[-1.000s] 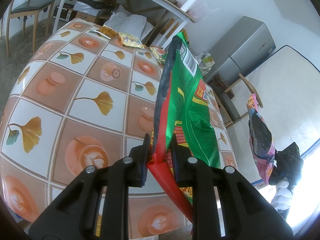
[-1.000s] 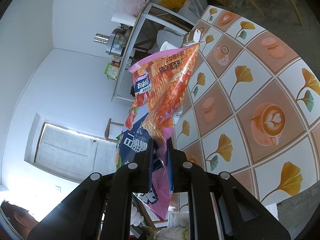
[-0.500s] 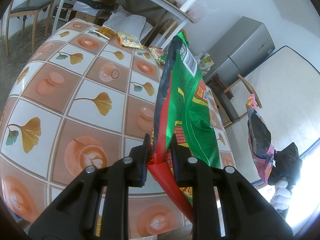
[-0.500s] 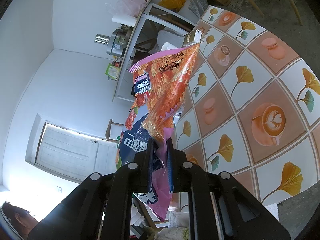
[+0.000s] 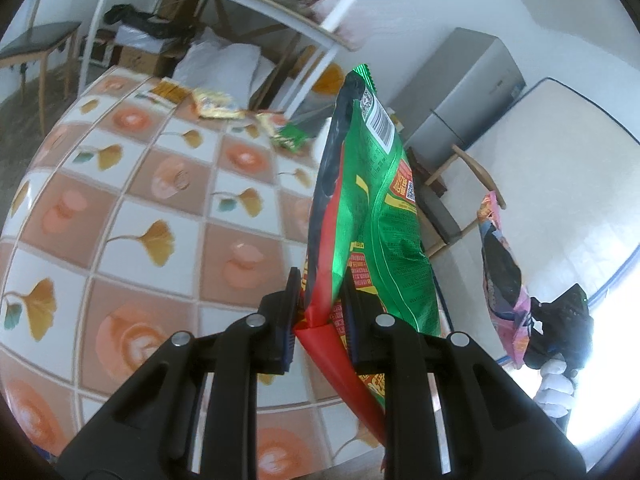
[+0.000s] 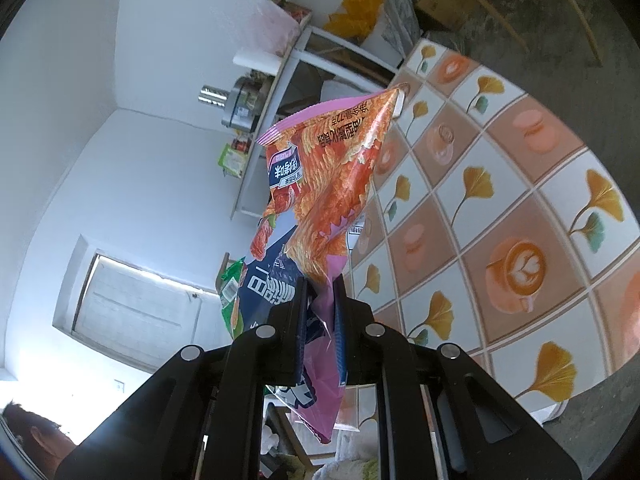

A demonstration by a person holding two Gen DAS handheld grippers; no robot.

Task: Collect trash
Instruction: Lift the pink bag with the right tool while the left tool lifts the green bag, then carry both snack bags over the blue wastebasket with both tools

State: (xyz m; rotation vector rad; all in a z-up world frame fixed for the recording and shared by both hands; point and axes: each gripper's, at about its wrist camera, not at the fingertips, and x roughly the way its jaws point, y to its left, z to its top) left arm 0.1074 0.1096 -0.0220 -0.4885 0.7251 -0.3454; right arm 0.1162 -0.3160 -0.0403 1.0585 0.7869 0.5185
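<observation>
Pinching light, crinkly, slippery film, each gripper's jaws clamp a bag's bottom edge: left gripper [image 5: 320, 312] the green bag [image 5: 372, 208], right gripper [image 6: 320, 316] the orange bag [image 6: 328, 184].

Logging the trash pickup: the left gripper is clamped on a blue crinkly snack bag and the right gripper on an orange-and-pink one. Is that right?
Not quite. In the left wrist view the left gripper is clamped on a green-and-red crinkly snack bag, not a blue one. The right gripper does hold the orange-and-pink snack bag.

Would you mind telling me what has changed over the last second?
The left gripper rose and swung, so the table and far wrappers shifted in its view. Both grips stayed: left on the green bag, right gripper on the orange bag.
</observation>
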